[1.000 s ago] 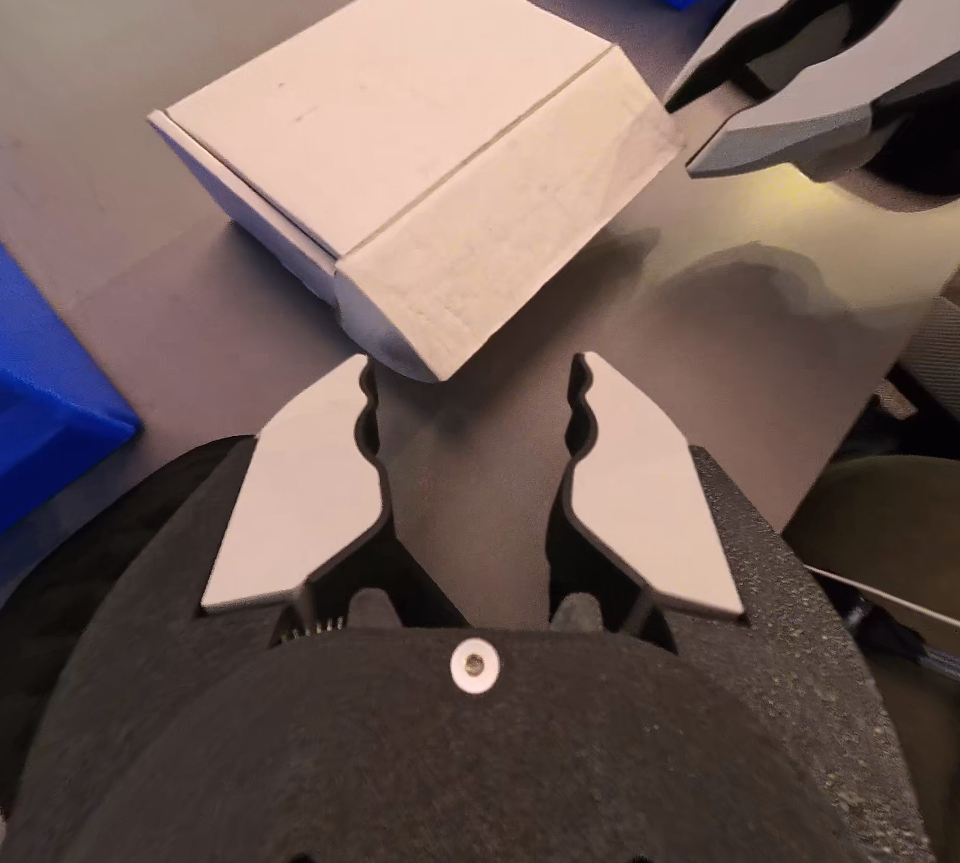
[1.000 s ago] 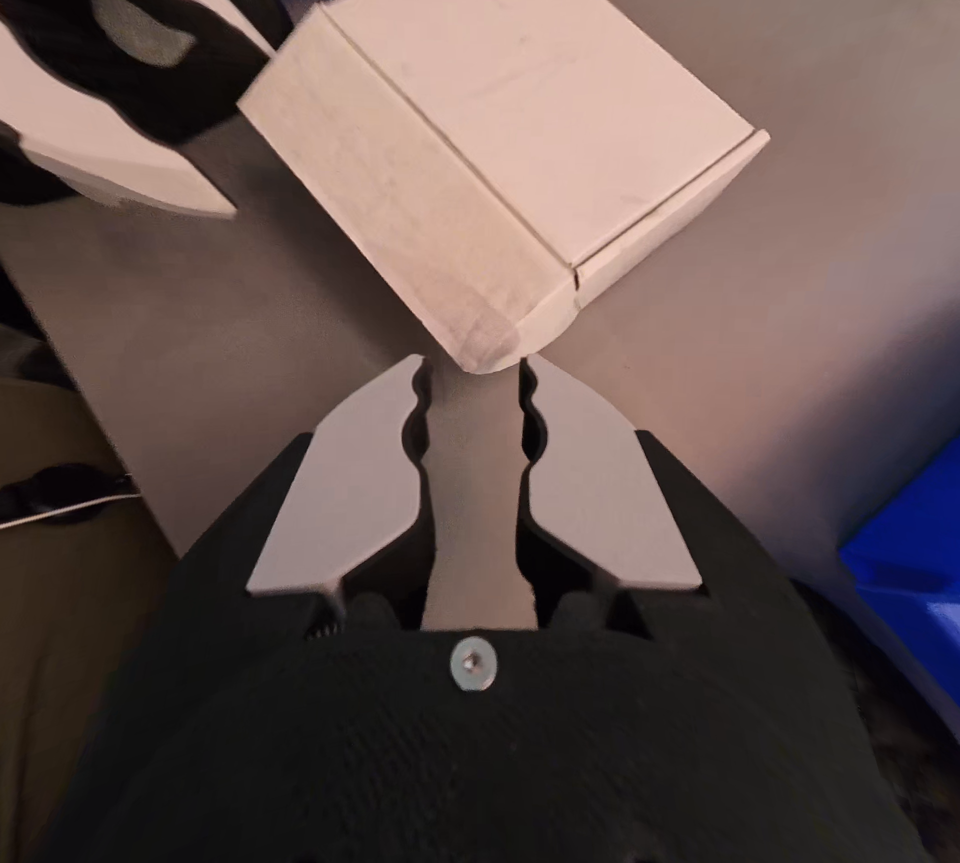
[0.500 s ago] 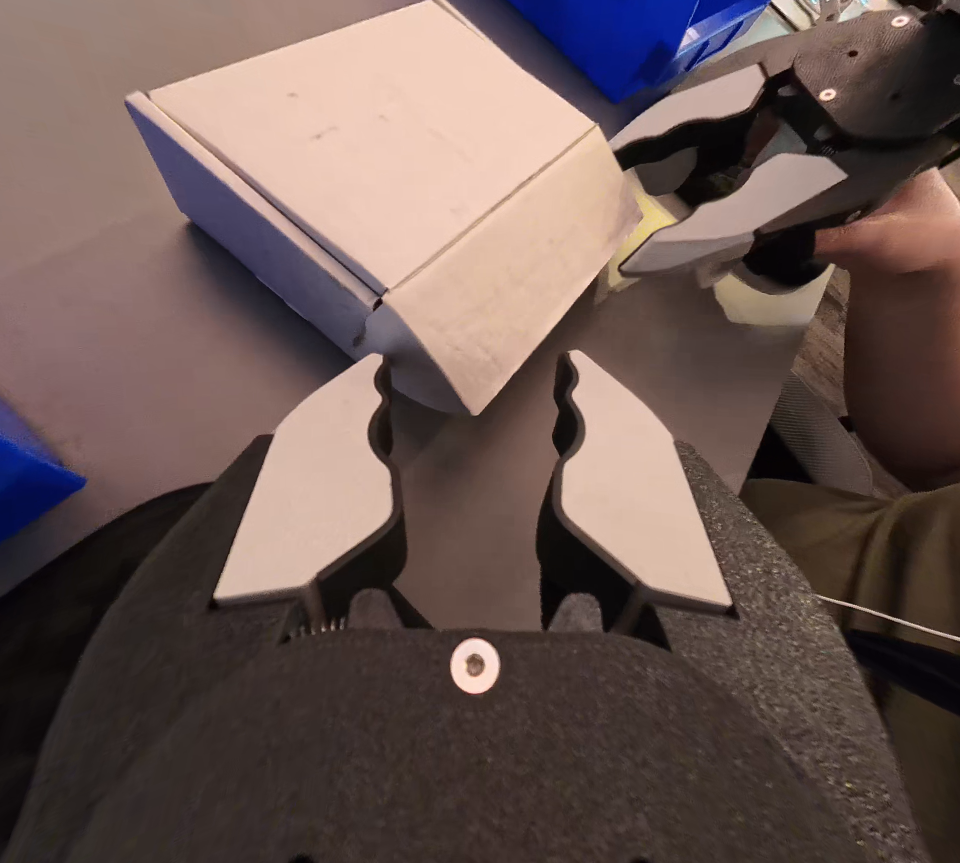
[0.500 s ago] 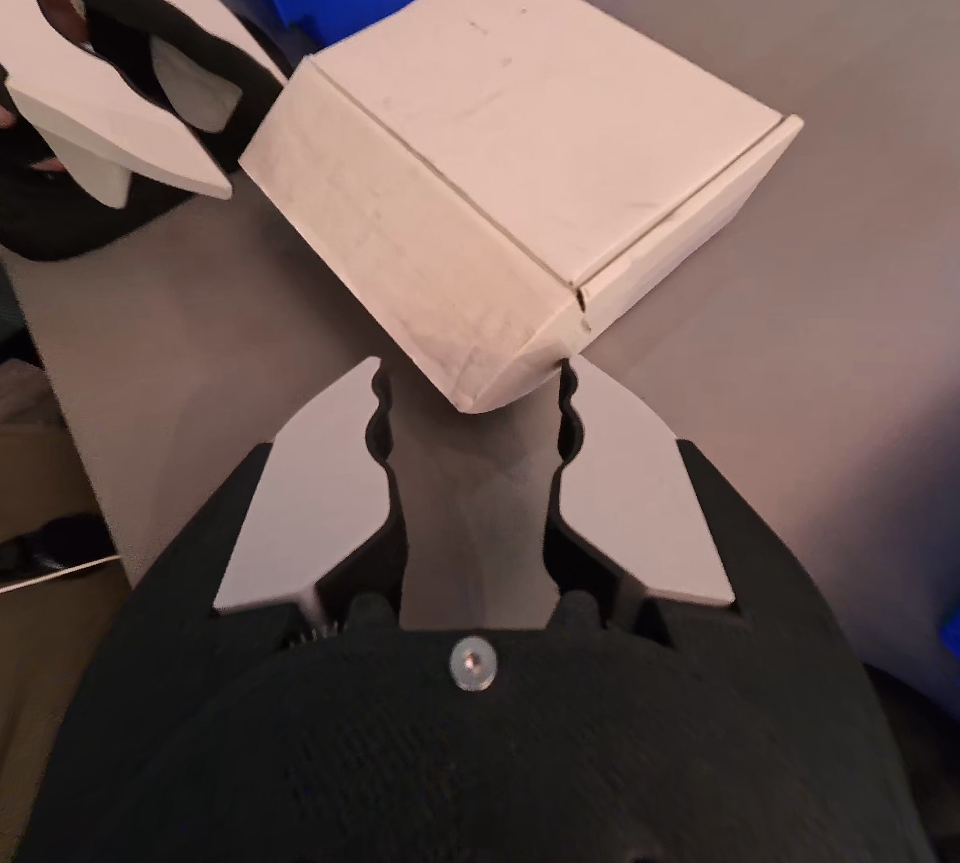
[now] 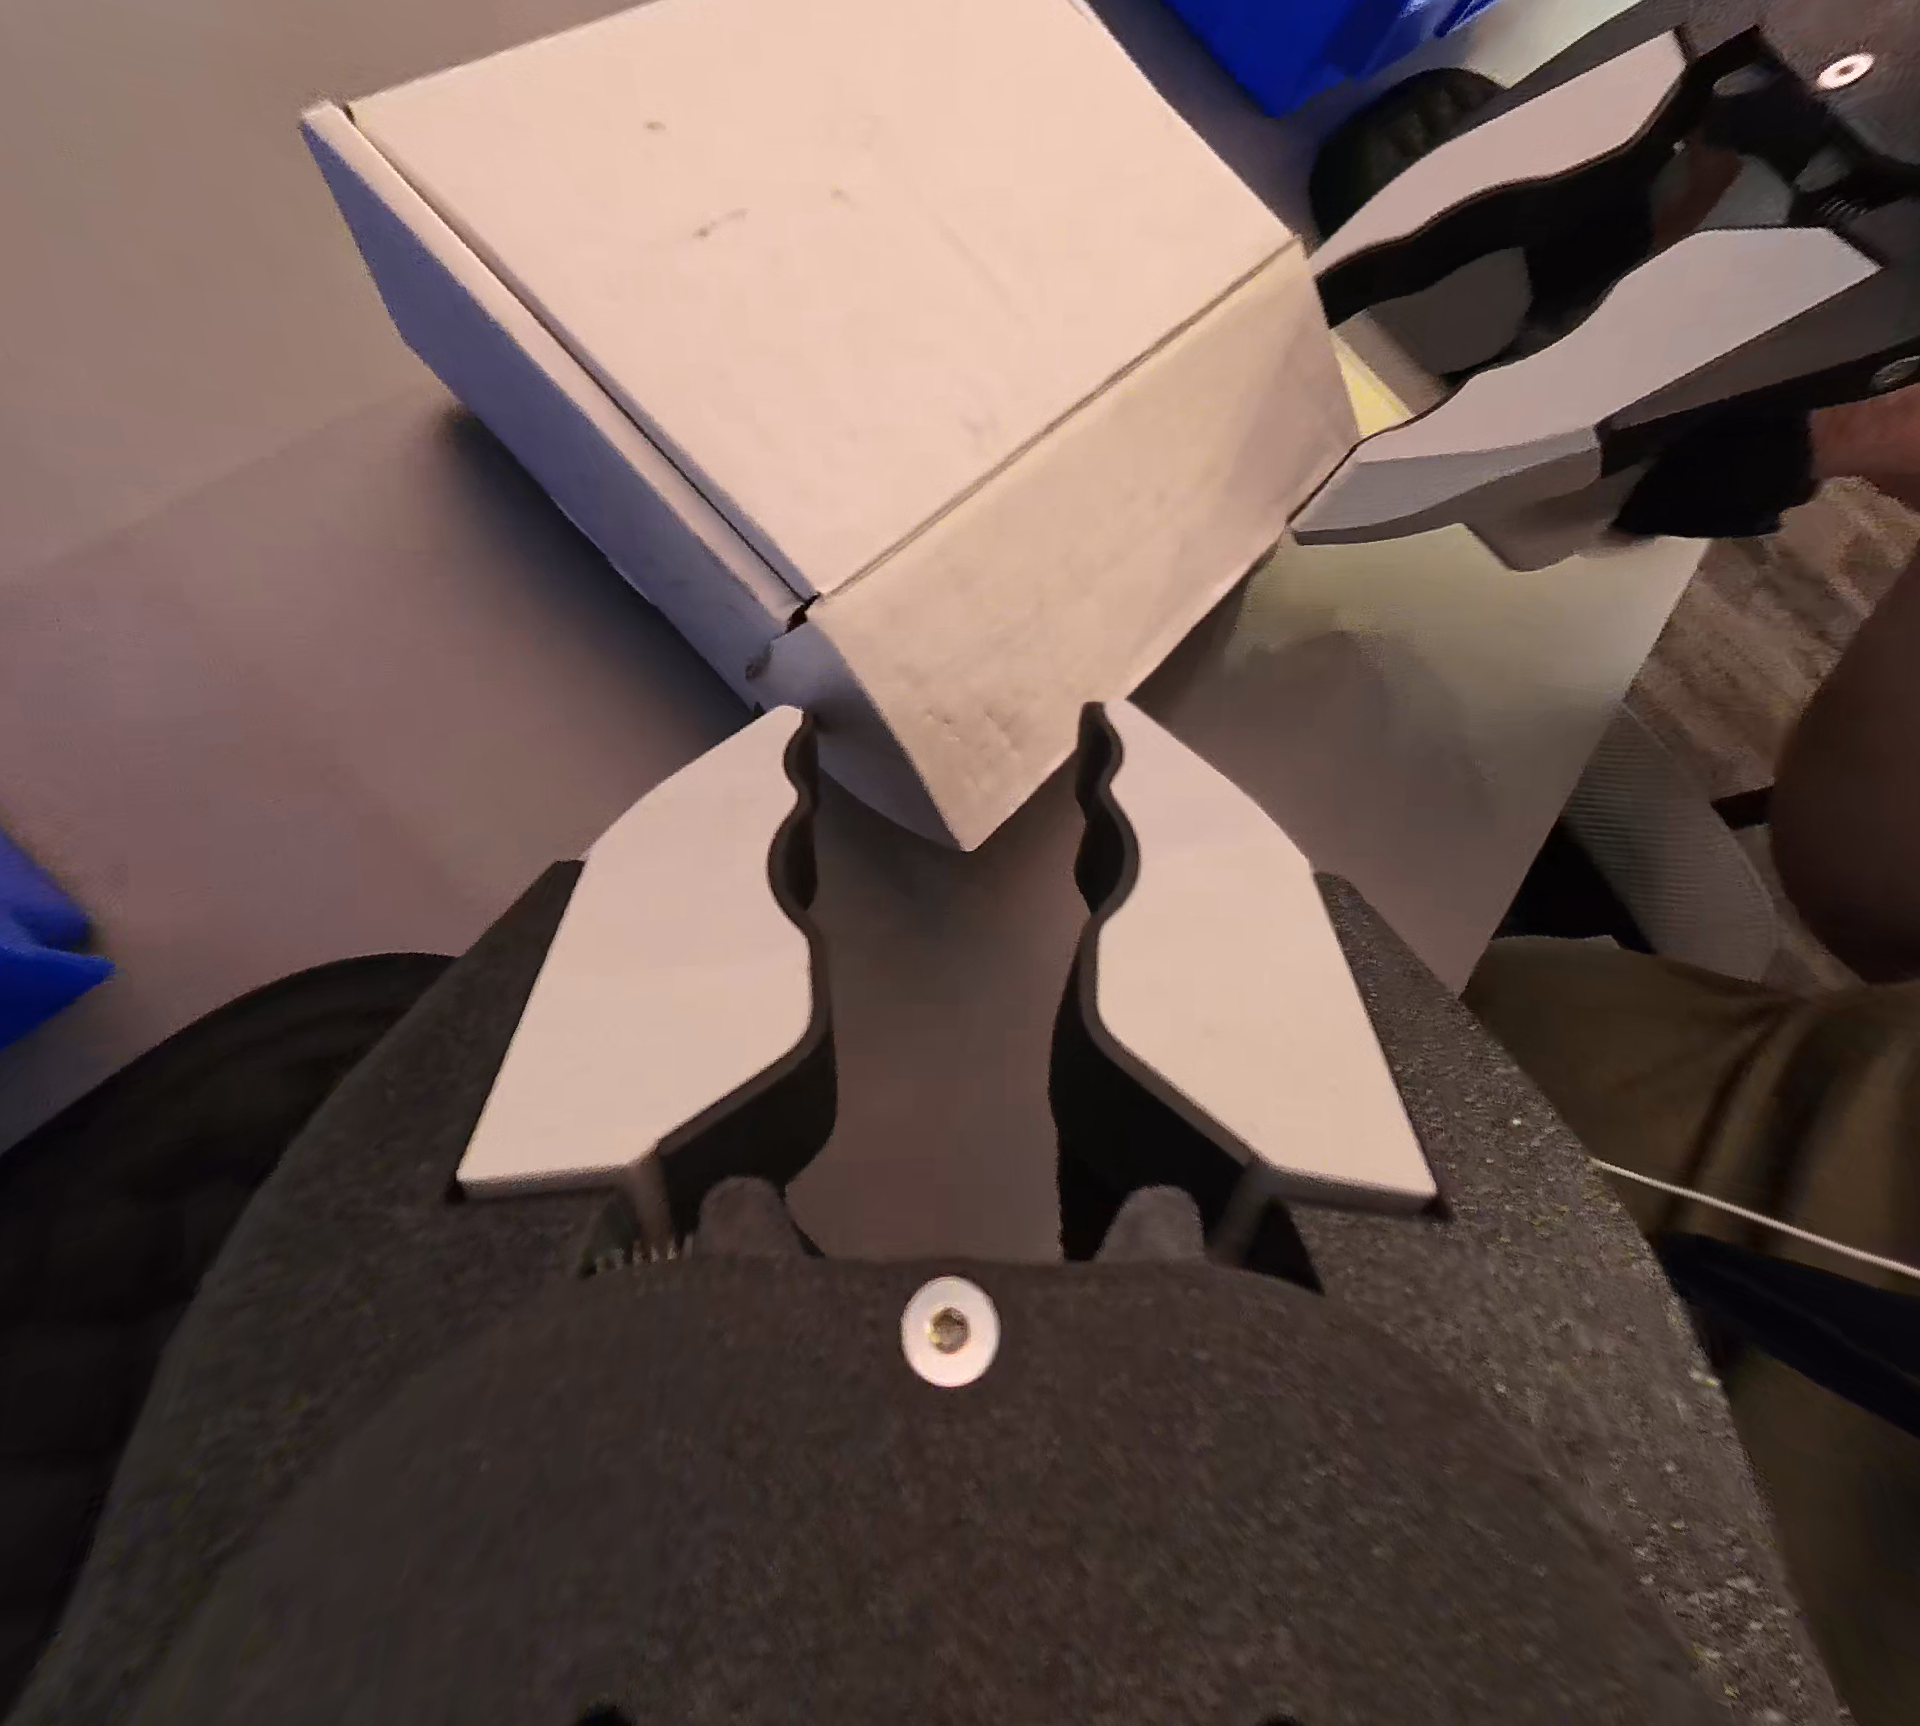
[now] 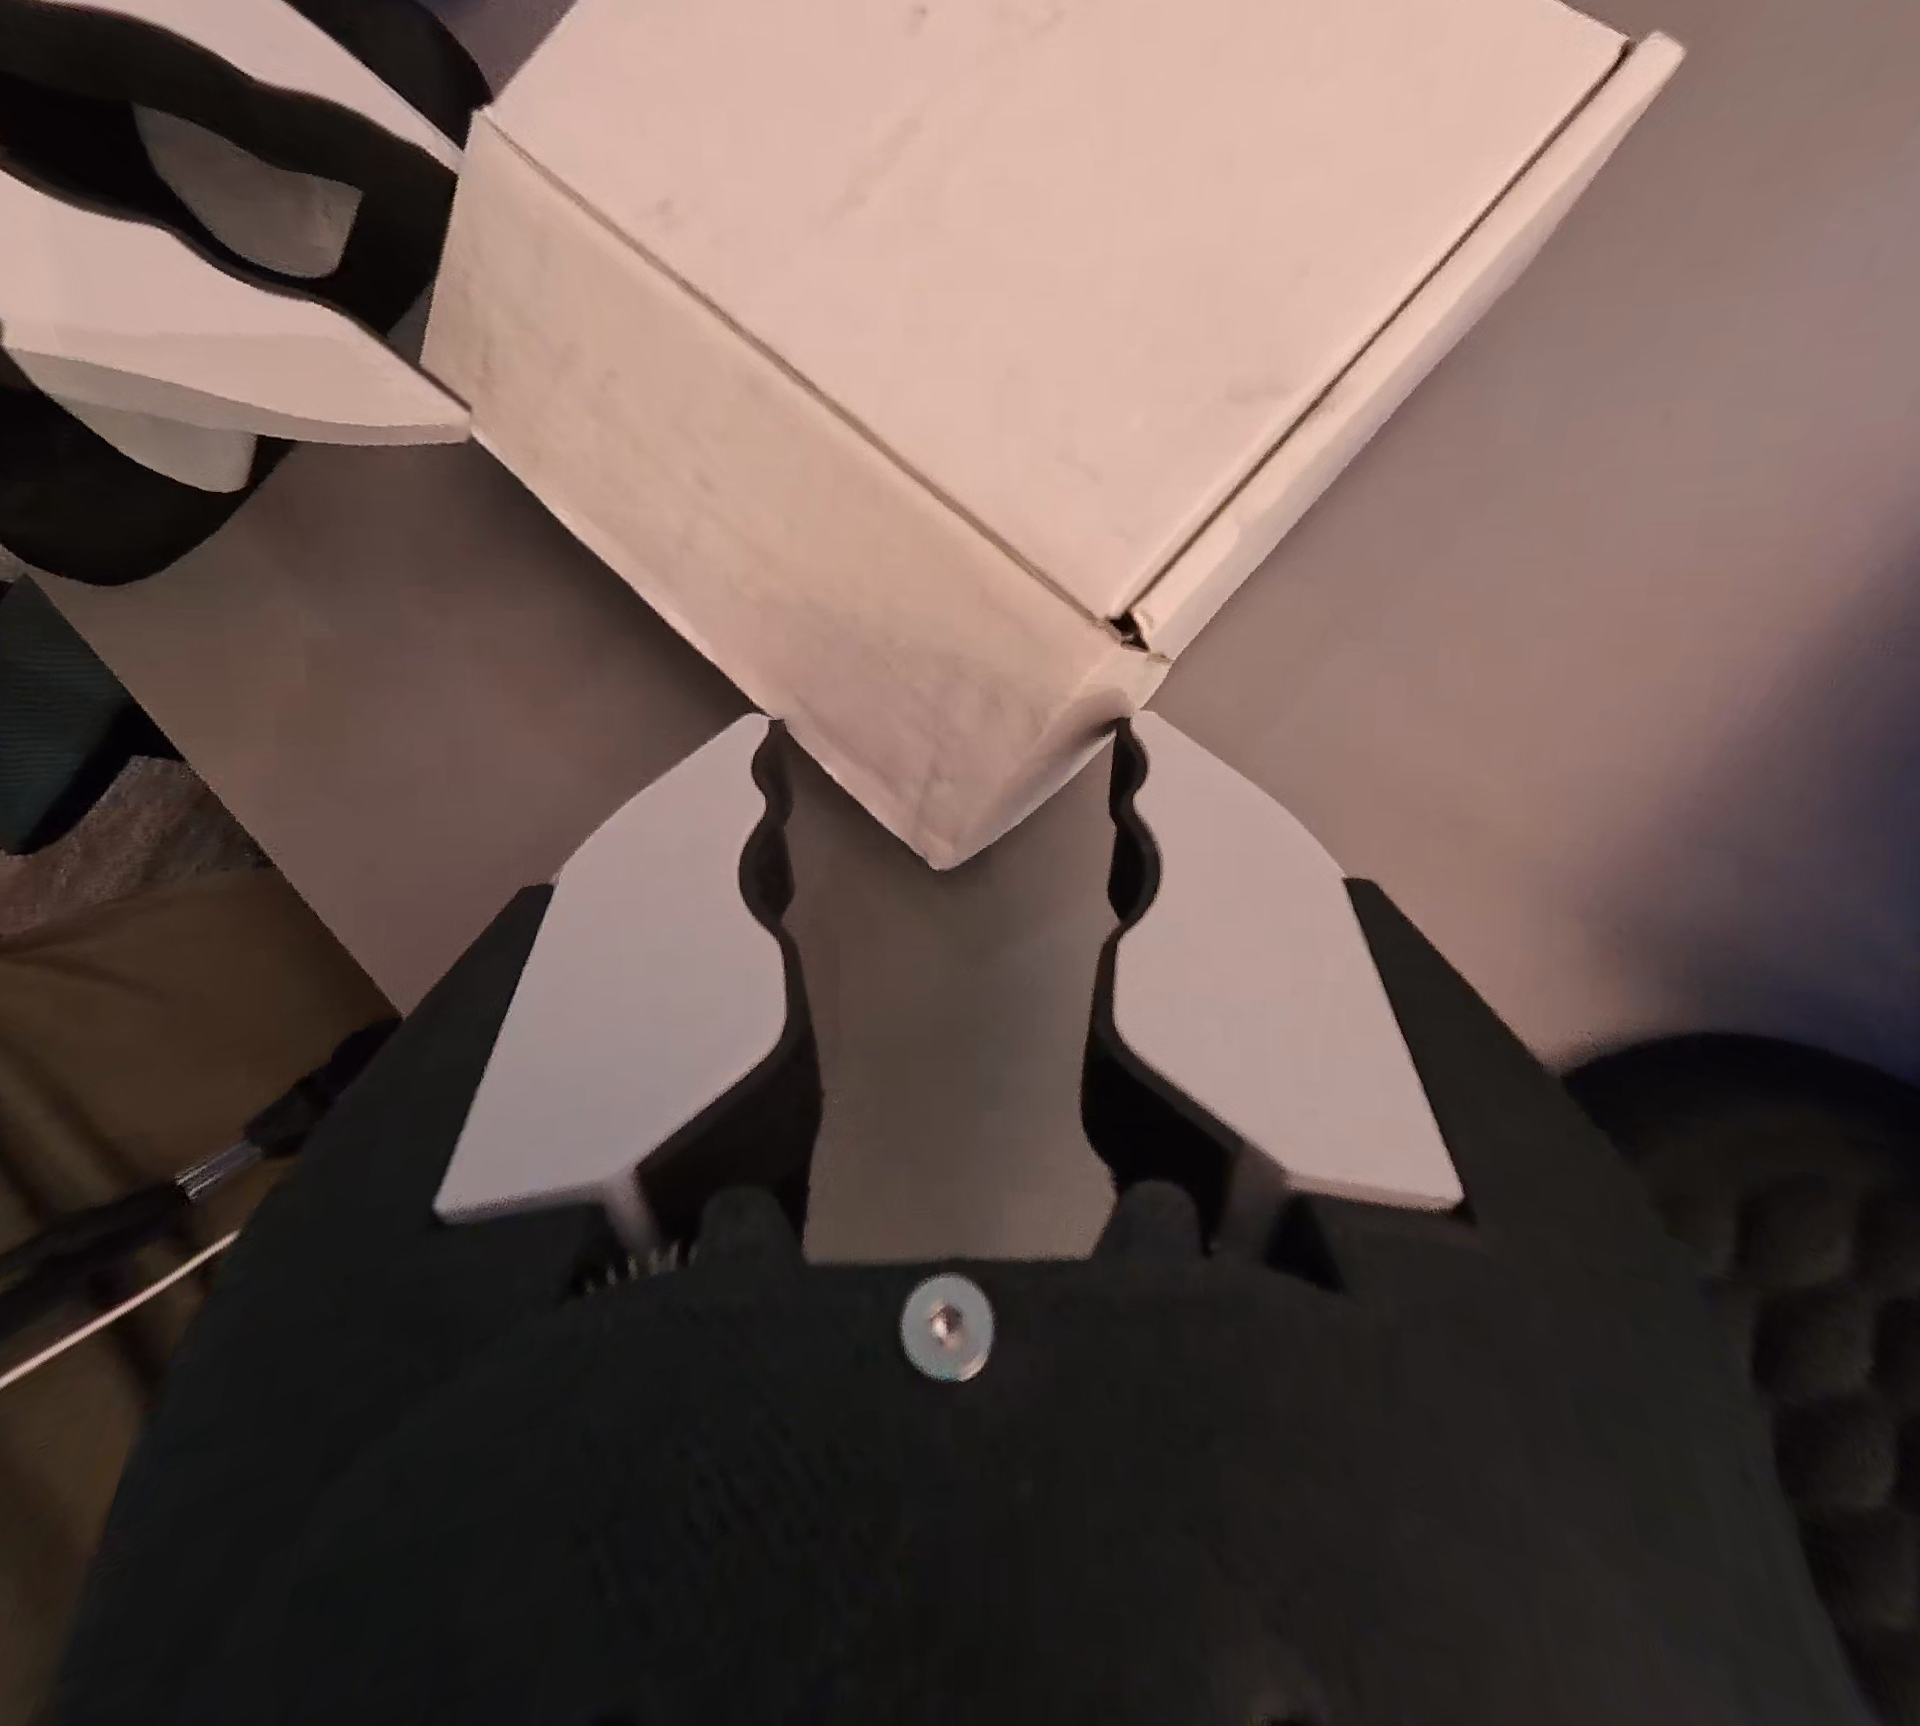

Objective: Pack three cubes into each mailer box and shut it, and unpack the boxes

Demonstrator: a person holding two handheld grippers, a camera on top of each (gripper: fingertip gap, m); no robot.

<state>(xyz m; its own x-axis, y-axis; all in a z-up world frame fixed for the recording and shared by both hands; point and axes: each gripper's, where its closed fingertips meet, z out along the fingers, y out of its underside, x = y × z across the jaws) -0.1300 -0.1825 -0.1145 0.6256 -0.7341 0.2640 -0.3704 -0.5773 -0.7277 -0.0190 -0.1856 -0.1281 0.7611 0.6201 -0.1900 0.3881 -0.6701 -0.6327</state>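
Left tool (image 5: 943,726) jaws parted, right tool (image 6: 943,731) jaws parted, both angled downward

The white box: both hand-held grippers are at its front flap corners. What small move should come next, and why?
Probably close both on the flap corners, then lift it. The box lies shut on the table. The left hand-held gripper and the right hand-held gripper are open, each with a corner of the front flap between its tips.

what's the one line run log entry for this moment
left claw: open, at front-flap corner | right claw: open, at other corner | mailer box: closed, on table
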